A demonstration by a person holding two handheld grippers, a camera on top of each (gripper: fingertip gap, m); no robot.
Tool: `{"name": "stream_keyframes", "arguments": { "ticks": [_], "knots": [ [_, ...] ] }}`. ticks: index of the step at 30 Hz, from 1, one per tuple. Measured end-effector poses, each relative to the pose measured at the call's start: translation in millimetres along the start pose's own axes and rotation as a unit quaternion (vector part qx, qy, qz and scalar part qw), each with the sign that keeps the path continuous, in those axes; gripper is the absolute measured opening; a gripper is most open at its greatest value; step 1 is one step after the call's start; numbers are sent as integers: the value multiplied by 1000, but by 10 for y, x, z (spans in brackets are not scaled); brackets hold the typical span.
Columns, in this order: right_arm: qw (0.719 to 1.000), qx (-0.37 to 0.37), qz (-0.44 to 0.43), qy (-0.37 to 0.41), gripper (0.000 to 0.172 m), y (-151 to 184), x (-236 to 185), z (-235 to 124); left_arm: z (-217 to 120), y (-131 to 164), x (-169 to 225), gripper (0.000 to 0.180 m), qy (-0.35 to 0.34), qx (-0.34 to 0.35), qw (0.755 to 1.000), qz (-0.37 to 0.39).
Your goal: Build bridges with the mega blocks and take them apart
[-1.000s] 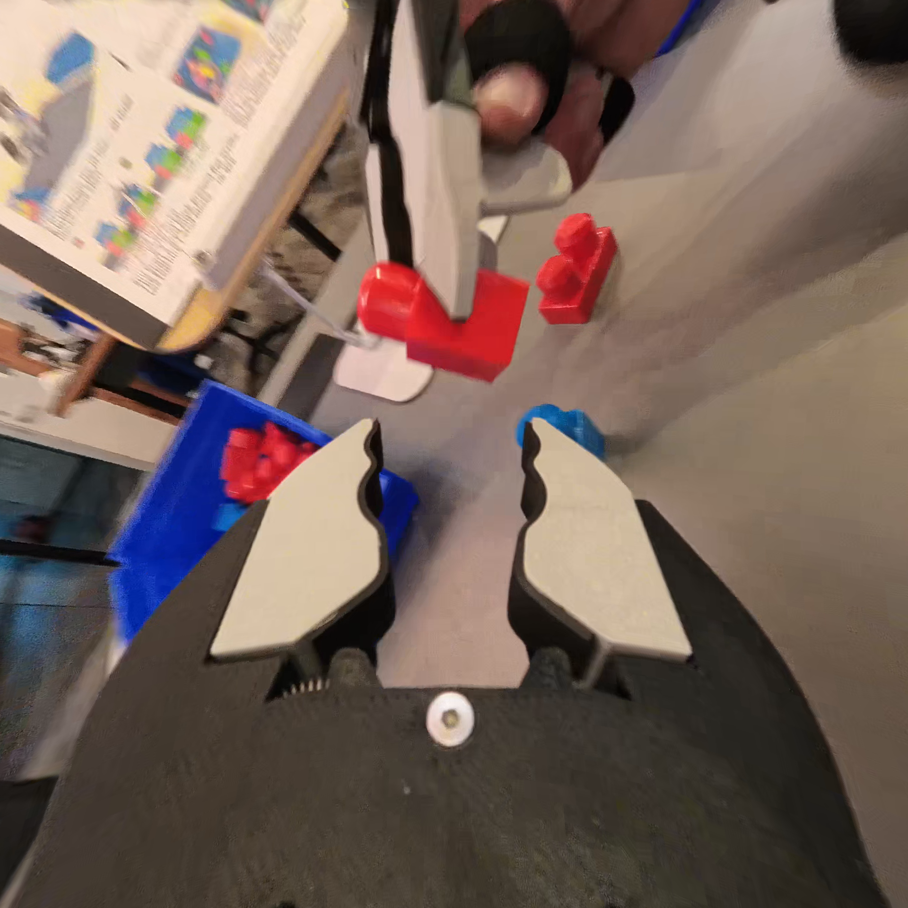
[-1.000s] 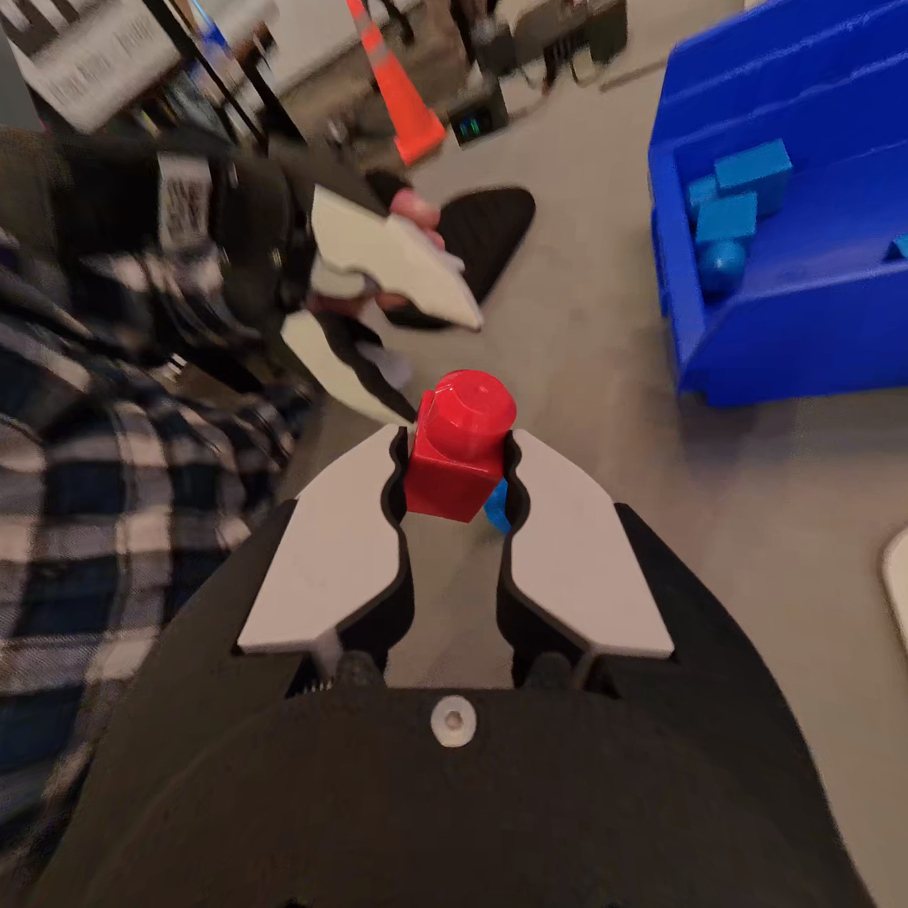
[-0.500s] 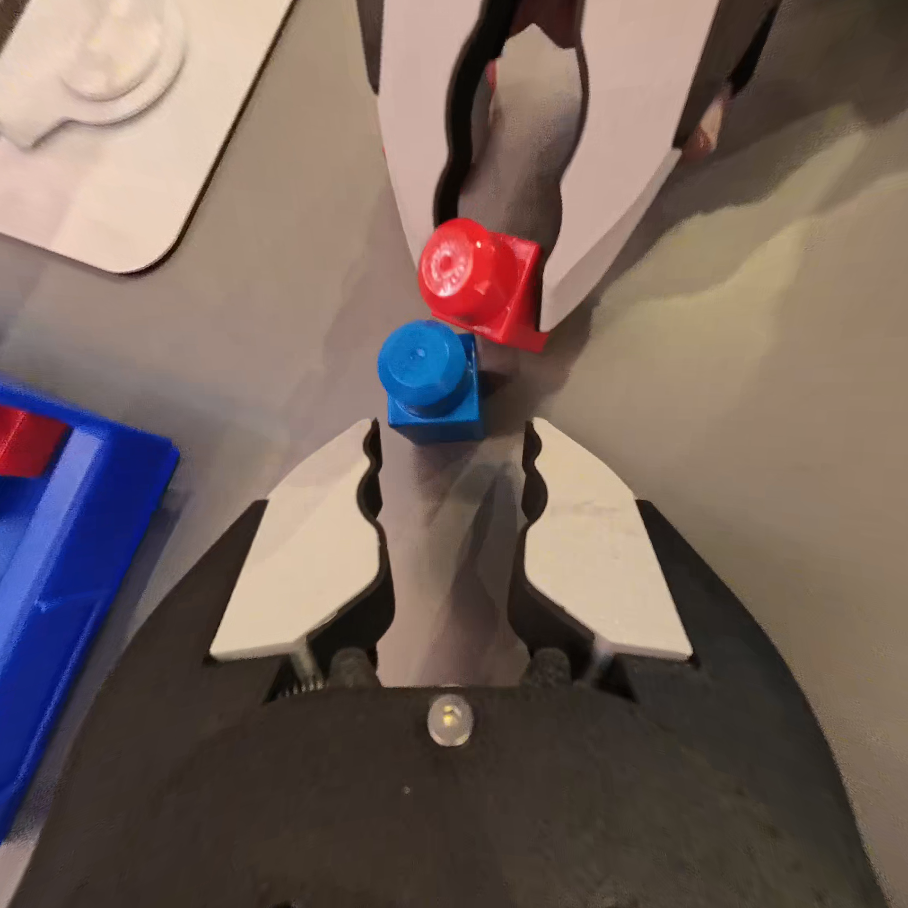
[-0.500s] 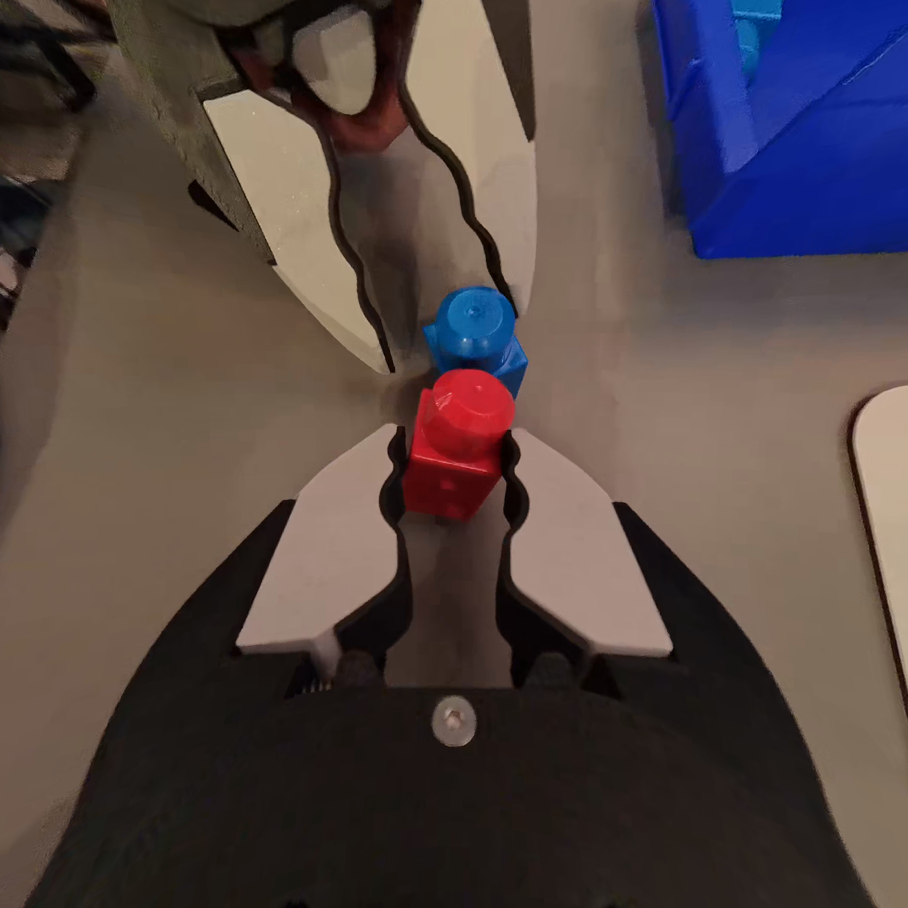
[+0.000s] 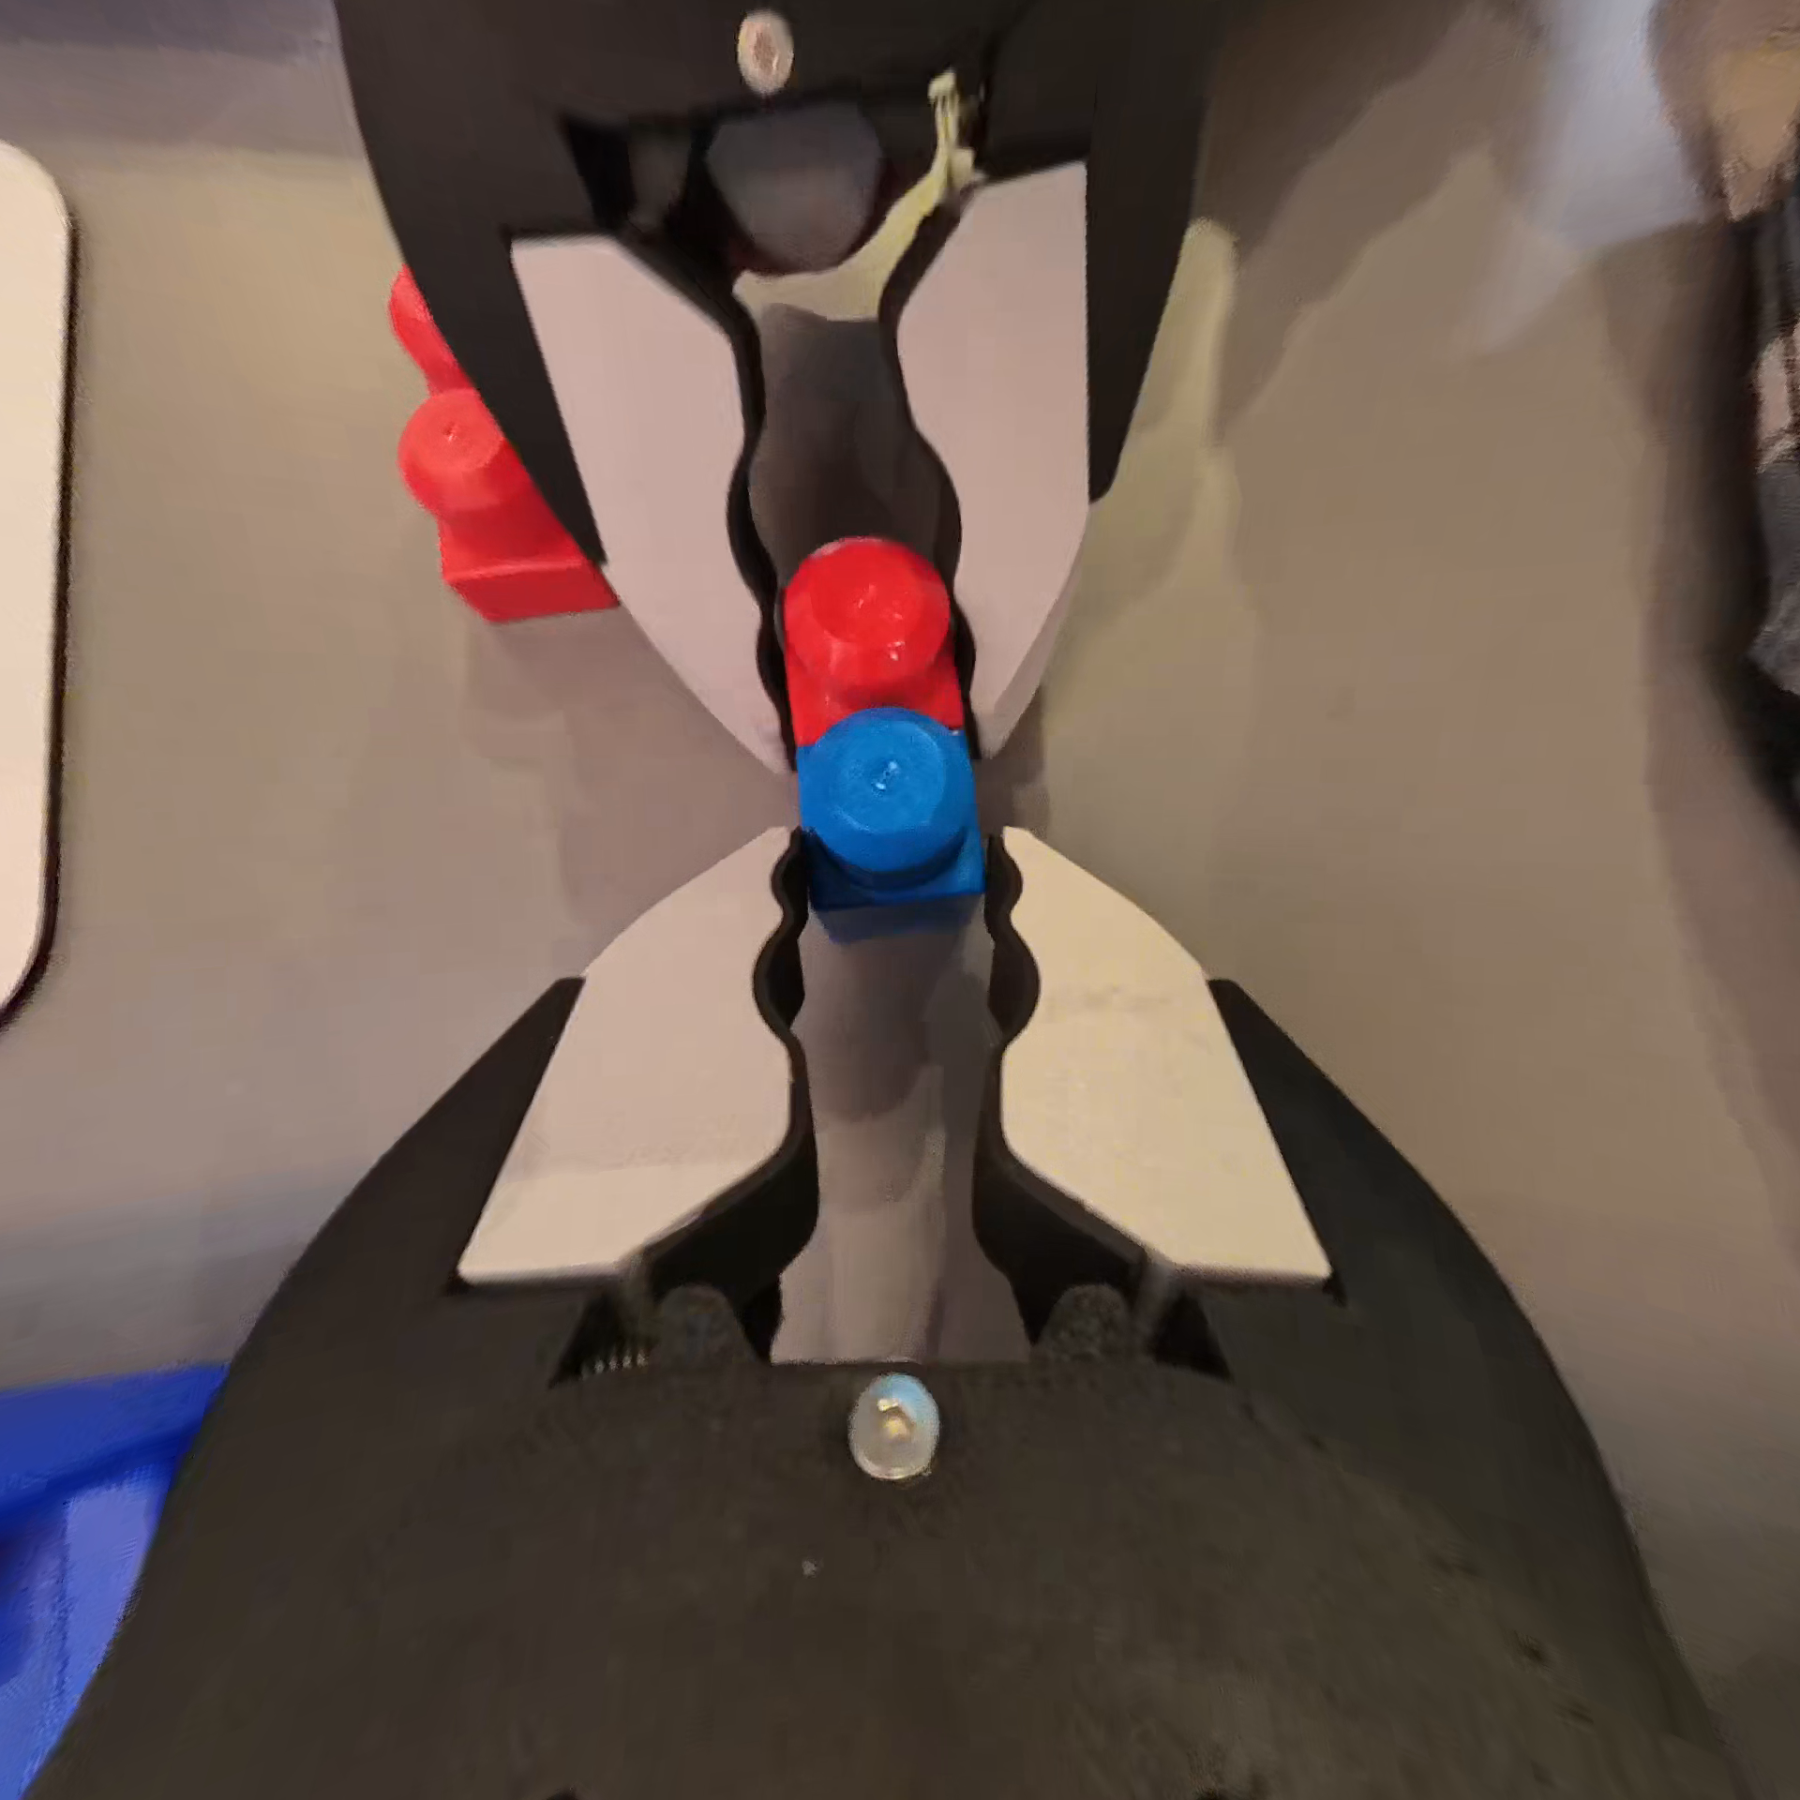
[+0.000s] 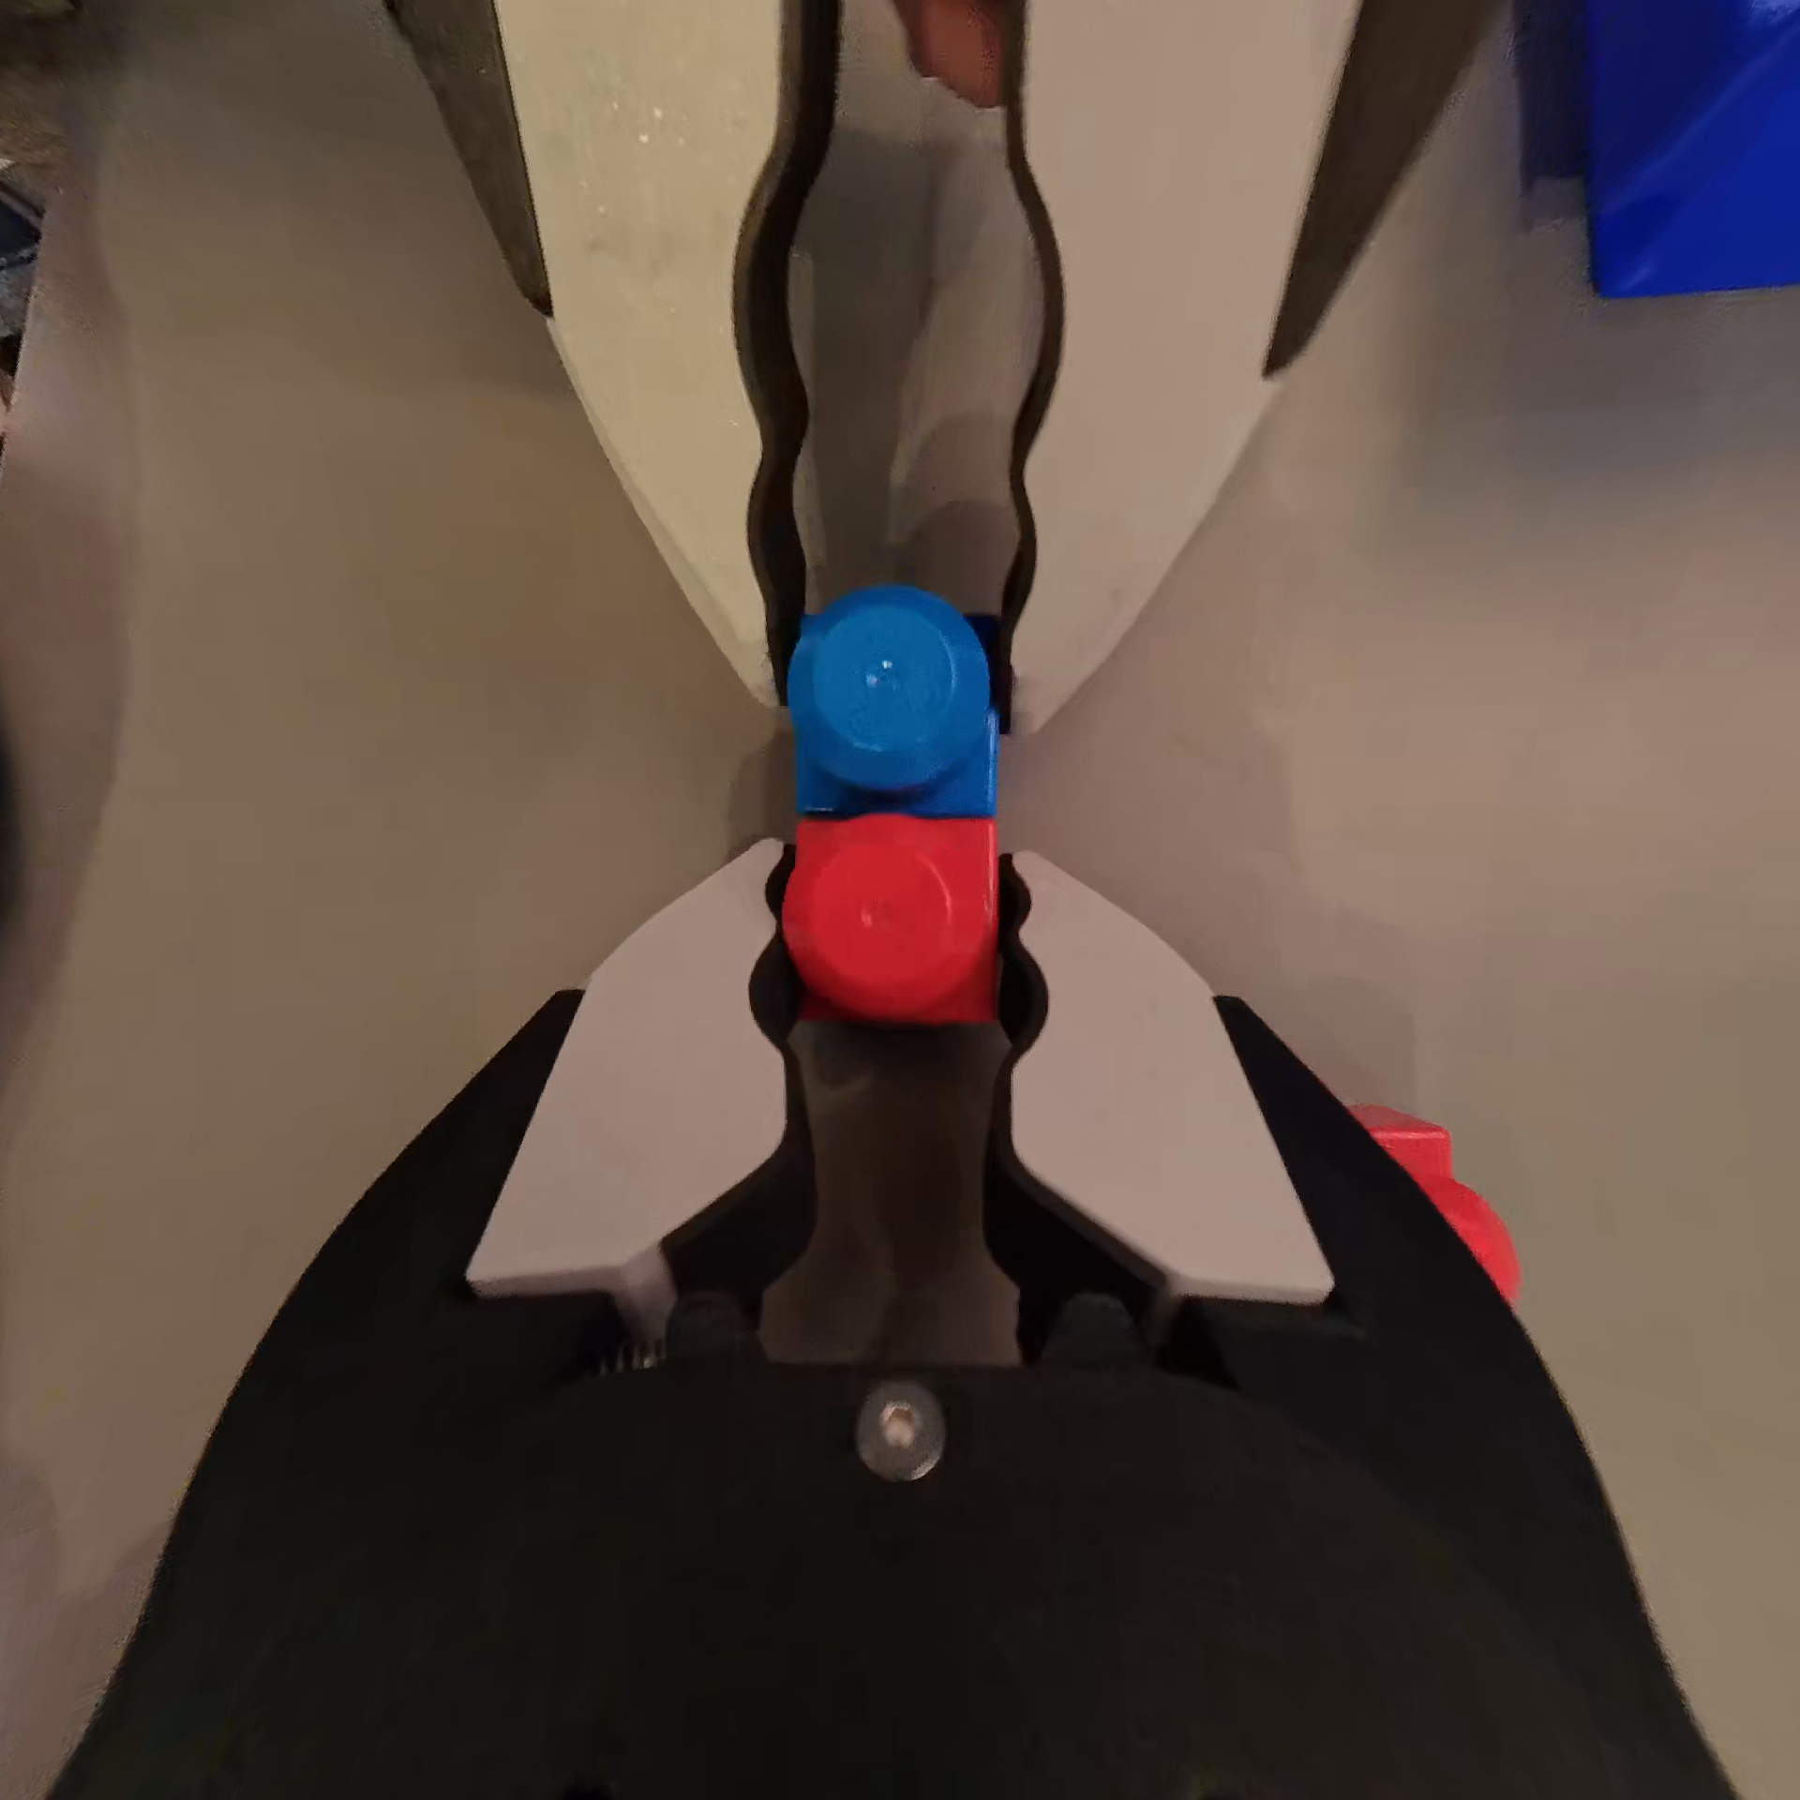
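Two opposed grippers, stud-up blocks abutting on the table. Left gripper [image 5: 891, 877], entering from 6 o'clock, clamps the blue block [image 5: 891, 838]; right gripper [image 6: 891, 935] clamps the red block [image 6: 891, 935], presumably aligning neighbouring bridge supports. Spare red block [image 5: 487, 526] at 10 o'clock.

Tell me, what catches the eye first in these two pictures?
Two small one-stud blocks meet side by side in the middle of a grey table: a blue block pinched in the left gripper and a red block pinched in the right gripper, the two grippers pointing tip to tip. Off to one side lies a larger red block, and a blue bin shows at the edge.
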State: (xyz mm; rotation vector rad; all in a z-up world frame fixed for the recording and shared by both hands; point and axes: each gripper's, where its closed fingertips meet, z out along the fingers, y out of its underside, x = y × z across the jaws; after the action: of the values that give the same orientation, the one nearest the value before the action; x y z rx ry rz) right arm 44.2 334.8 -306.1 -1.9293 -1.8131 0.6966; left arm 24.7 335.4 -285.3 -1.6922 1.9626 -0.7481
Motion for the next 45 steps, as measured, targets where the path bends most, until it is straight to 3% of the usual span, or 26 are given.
{"name": "stream_keyframes", "arguments": {
  "ticks": [1,4,7,10,15,21,23,26,29,36,41,45],
  "knots": [
    [1000,2,0,0,40,1,-10,11,14,-3,20,34,15,-8,1000,15],
    [1000,3,24,14,73,5,33,7,29,-23,24,39,36,-21,998,40],
    [999,10,27,16,77,17,18,-146,-63,-33,-68,64,-9,-14,1000,14],
    [999,7,42,6,70,110,-13,-324,-231,35,-60,63,-80,-11,994,-70],
    [998,-10,54,-43,57,241,-126,-188,-32,185,184,36,-153,-33,975,-156],
    [997,-6,74,-25,47,158,-230,-91,91,113,100,11,-131,-34,983,-125],
    [996,2,91,-19,46,132,-244,-104,98,84,126,12,-89,-42,992,-83],
    [995,11,93,-18,52,150,-252,-189,63,117,79,28,-80,-46,992,-83],
    [994,21,103,-18,48,214,-194,-316,50,46,133,67,-114,-13,981,-155],
    [993,14,112,-40,42,294,-151,-312,263,-71,136,105,-261,2,917,-300],
    [991,15,114,-76,22,305,-286,-331,339,-166,174,69,-255,25,908,-330],
    [985,32,116,-121,6,212,-470,-272,300,-142,171,62,-256,24,913,-318]
  ]
}}
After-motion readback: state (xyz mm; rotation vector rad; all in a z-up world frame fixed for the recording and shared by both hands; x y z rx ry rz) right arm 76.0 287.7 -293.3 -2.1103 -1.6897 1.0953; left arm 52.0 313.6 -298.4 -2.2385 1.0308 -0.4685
